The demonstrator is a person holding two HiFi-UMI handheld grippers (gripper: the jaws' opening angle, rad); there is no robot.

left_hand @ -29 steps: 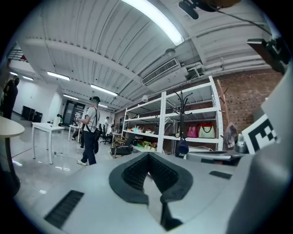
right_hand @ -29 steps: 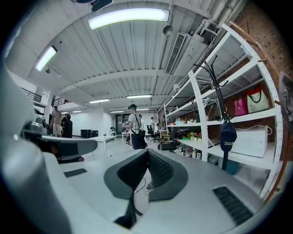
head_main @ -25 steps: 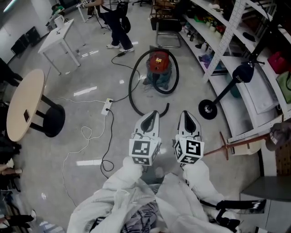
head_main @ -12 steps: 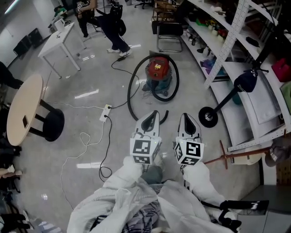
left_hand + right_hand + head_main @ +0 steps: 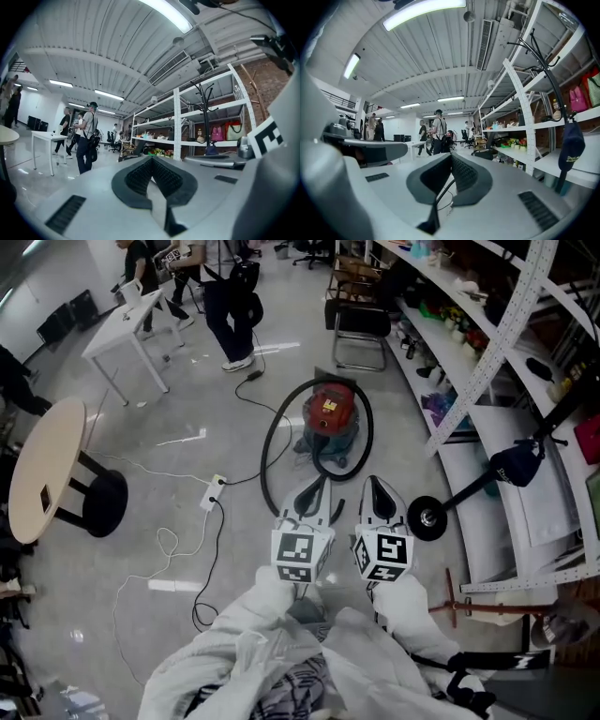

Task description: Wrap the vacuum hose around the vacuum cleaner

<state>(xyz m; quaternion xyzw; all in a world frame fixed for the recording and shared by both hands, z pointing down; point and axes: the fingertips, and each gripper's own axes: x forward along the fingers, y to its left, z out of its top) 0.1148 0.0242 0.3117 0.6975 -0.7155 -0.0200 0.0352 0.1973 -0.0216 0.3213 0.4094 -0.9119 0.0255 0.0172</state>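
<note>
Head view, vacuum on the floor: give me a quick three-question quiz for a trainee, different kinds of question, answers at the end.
1. True or false: the black hose is wound tightly round the red vacuum cleaner.
2. What is between the jaws of the left gripper and the right gripper? A the hose; B nothing, both are shut; C a cable.
3. Fill in: in the head view, the white power strip lies to the vacuum cleaner's ___.
Key: 1 false, it lies in loose loops; 2 B; 3 left.
</note>
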